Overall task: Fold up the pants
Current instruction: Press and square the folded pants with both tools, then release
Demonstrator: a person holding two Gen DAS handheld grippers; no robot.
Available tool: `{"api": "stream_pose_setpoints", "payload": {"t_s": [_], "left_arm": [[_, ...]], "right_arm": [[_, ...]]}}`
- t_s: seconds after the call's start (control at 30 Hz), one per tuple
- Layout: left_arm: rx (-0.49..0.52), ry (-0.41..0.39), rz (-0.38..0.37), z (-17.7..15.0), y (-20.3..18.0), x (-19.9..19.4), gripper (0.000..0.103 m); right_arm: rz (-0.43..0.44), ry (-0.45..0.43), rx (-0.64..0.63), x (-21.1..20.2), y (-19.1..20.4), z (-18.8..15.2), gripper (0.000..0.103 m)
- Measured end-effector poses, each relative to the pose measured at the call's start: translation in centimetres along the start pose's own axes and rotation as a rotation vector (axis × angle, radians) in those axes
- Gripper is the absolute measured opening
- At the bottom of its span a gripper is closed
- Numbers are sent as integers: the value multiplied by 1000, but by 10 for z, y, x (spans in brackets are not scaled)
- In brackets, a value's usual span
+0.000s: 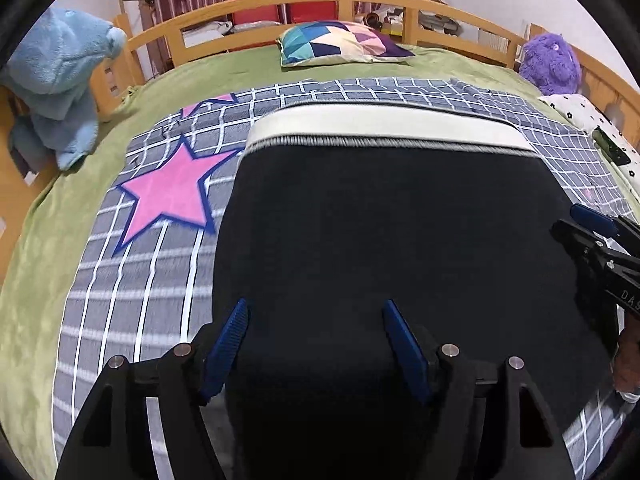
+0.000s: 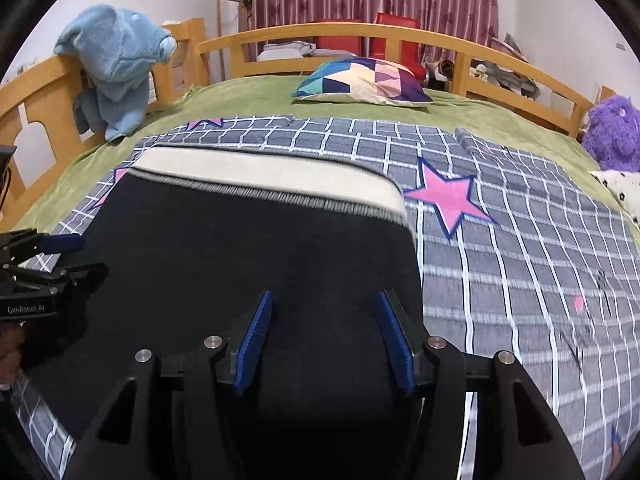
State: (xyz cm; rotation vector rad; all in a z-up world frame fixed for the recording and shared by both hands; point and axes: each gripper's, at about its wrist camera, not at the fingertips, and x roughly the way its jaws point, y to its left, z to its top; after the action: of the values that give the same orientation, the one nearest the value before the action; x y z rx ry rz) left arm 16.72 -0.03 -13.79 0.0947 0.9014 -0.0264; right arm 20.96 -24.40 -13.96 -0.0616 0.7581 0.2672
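Observation:
Black pants (image 1: 380, 240) with a cream waistband (image 1: 384, 126) lie flat on the grey checked blanket, waistband at the far end; they also show in the right wrist view (image 2: 248, 264). My left gripper (image 1: 316, 312) is open and empty over the near left part of the pants. My right gripper (image 2: 324, 304) is open and empty over the near right part. Each gripper shows from the side in the other view, the right gripper (image 1: 580, 224) and the left gripper (image 2: 76, 256). The near end of the pants is hidden beneath the grippers.
The grey checked blanket (image 1: 160, 280) with pink stars covers a green bed (image 1: 36, 260) with wooden rails. A patchwork pillow (image 1: 344, 42) lies at the far end. A blue plush (image 1: 60, 80) hangs on the left rail, a purple plush (image 1: 552, 60) sits far right.

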Motion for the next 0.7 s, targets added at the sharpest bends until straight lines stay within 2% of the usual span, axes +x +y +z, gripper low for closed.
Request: {"api": "stream_pose_setpoints", "payload": {"t_s": [0.1,0.17,0.27,0.37,0.47,0.53,0.6,0.7], "left_arm": [[-15,-7,-2,-21,-4,-15,73],[-49,8,-17,-34,-4,-24,74],[-57,1,-10,-48,-6,-44,74],[-88,12,-16,-57,-5,-58,74],[-139,27,-44,-62,-1,-76,74],[-150,6,-32,-63,-2,-91,74],[-139,-51,-5,-65,-6,-117,74],[-146,-98,-6,-67,-7,-145,74]], "right_arm": [[-2,5,32,-17,4,-14,56],[9,15,33,-31,12,-22,60],[43,59,34,-48,28,-39,60],[23,73,2,-64,47,-58,60],[51,110,8,-77,54,-68,60],[53,108,33,-89,56,-69,60],[52,80,64,-108,55,-66,60],[28,34,97,-137,53,-62,63]]}}
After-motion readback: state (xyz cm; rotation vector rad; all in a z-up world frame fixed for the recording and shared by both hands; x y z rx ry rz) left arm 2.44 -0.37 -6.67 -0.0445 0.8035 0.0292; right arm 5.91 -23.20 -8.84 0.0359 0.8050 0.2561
